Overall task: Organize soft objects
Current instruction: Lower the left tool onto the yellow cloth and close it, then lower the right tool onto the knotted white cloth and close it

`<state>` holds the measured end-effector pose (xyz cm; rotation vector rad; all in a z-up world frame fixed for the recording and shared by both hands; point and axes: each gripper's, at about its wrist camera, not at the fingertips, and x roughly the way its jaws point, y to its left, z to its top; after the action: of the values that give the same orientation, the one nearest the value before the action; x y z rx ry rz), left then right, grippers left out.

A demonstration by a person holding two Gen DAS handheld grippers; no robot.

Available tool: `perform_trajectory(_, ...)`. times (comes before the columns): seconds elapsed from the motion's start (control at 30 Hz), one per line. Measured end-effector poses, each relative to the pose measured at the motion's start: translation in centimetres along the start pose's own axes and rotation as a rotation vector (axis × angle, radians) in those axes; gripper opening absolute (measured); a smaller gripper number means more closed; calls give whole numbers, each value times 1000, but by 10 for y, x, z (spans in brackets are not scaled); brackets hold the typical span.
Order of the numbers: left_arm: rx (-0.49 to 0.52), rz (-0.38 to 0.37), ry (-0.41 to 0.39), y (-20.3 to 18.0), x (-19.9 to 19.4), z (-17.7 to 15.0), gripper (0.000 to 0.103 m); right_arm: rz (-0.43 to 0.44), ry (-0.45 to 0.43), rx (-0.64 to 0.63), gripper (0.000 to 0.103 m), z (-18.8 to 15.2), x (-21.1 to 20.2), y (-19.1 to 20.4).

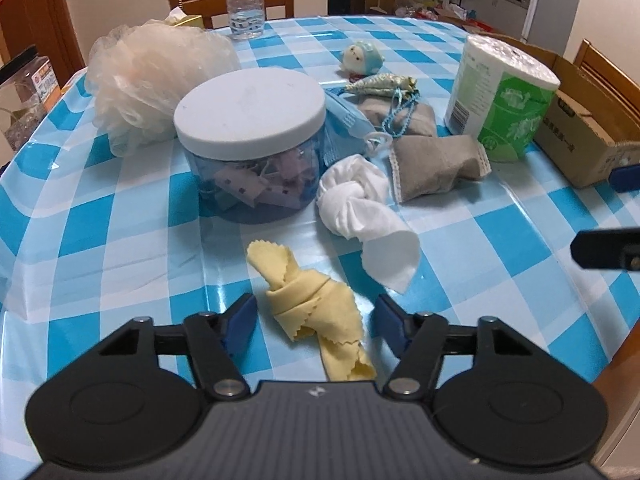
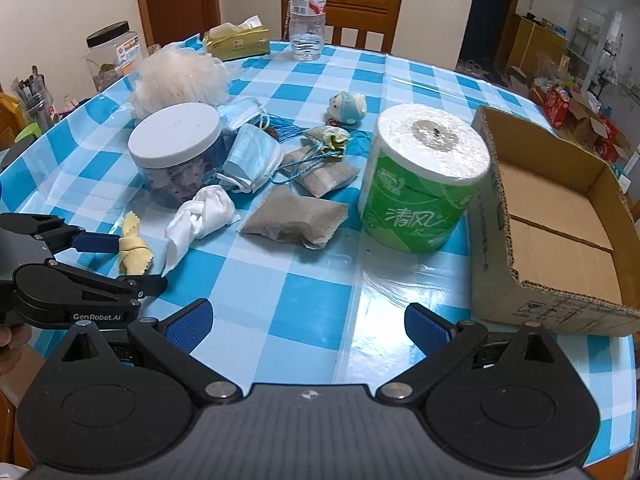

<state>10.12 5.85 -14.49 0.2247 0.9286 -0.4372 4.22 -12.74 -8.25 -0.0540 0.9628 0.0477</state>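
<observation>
A knotted yellow cloth lies on the checked table between the open fingers of my left gripper; it also shows in the right wrist view, with the left gripper around it. A knotted white cloth lies just beyond. Two grey pouches, blue face masks, a fish charm, a small plush and a mesh bath puff lie further back. My right gripper is open and empty above bare table. An open cardboard box stands at the right.
A clear jar with a white lid stands left of the cloths. A wrapped toilet roll stands beside the box. A water bottle, a tissue pack and wooden chairs are at the far edge.
</observation>
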Motion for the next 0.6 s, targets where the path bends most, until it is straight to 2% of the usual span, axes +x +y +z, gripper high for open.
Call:
perform_trajectory(0.07, -10, 0, -4, 2, -1, 1, 54, 2, 4, -8, 103, 2, 3, 2)
perform_trajectory(0.13, -17, 9, -3, 5, -2, 1, 43, 6, 8, -15, 103, 3, 5, 5)
perform_trajectory(0.3, -51, 15, 0, 13, -4, -1, 38, 22, 8, -34, 103, 8, 12, 12)
perform_trajectory(0.6, -115, 76, -1, 40, -22, -9, 38, 99, 17, -99, 103, 25, 39, 39)
